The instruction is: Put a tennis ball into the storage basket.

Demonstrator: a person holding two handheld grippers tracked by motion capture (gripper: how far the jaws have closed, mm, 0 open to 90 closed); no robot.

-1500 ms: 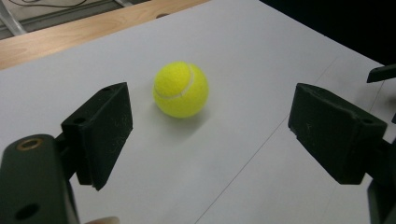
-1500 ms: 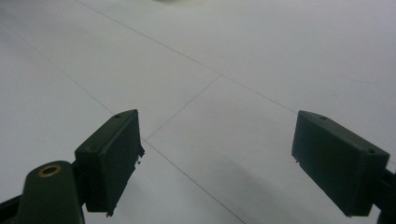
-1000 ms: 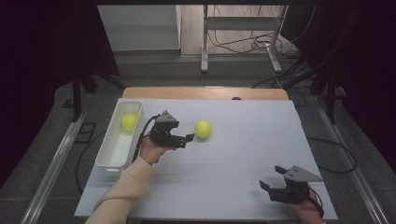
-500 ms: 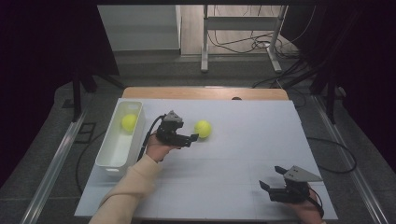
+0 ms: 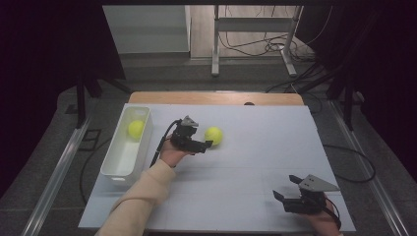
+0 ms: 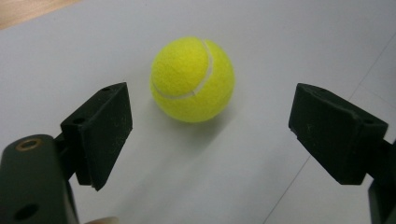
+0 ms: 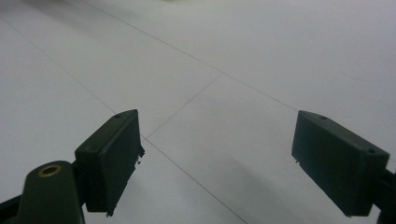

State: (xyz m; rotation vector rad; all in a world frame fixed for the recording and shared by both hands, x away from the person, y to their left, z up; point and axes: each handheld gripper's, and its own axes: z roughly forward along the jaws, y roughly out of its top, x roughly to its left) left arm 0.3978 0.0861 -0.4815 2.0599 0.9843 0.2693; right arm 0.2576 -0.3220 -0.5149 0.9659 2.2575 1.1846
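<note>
Two hand-held grippers spread | left hand-held gripper [image 6: 210, 135] facing tennis ball [image 6: 192, 79] | right hand-held gripper [image 7: 217, 161] empty

The tennis ball [image 6: 192, 79] at upper centre of the left gripper view looks fuzzy, a felt nap with a smooth pale seam. The jaws either side of it are matt black, plastic by the look, finely speckled. The table [image 5: 255, 172] wears a matt white sheet, smooth with thin seams; bare wood shows along its far edge. At left in the high view, the bin [image 5: 114, 166] looks like glossy white plastic. The sleeve [image 5: 140, 196] is soft cream cloth.
</note>
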